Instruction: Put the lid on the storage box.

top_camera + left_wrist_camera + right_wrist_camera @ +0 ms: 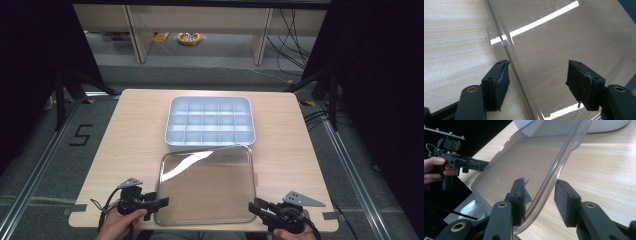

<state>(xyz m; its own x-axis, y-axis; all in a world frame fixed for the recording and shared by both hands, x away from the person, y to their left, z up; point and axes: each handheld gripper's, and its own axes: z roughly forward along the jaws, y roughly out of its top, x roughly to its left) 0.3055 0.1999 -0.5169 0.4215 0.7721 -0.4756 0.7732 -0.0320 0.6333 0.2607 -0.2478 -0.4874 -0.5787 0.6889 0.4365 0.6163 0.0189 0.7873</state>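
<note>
You sit at a pale wooden table (125, 135) with a two-jaw gripper in each hand, and the clear plastic lid (206, 186) lies between them, on the table just on your side of a white compartment tray (210, 121). The tray, a shallow box split into a grid of small cells, sits further from you than the lid; the lid's far edge reaches it and seems to lean on its near wall, though real contact cannot be told. Your left gripper (161, 202) meets the lid at its left edge, close to the corner nearest you. In the left gripper view the raised rim of the lid (564, 45) passes between the two black pads (498, 82), which stand well apart; the left pad is just beside the rim and the right pad sits over the flat clear panel, not pressing on it. So that tool is partly open around the edge with no grip. Your right gripper (254, 207) meets the lid at the corner nearest you on the opposite side. In the right gripper view the curved rim of the lid (524, 162) runs between the pads (565, 200), the left pad close against it and the right pad clear of it, so these jaws are parted too, straddling the rim without clamping.
</note>
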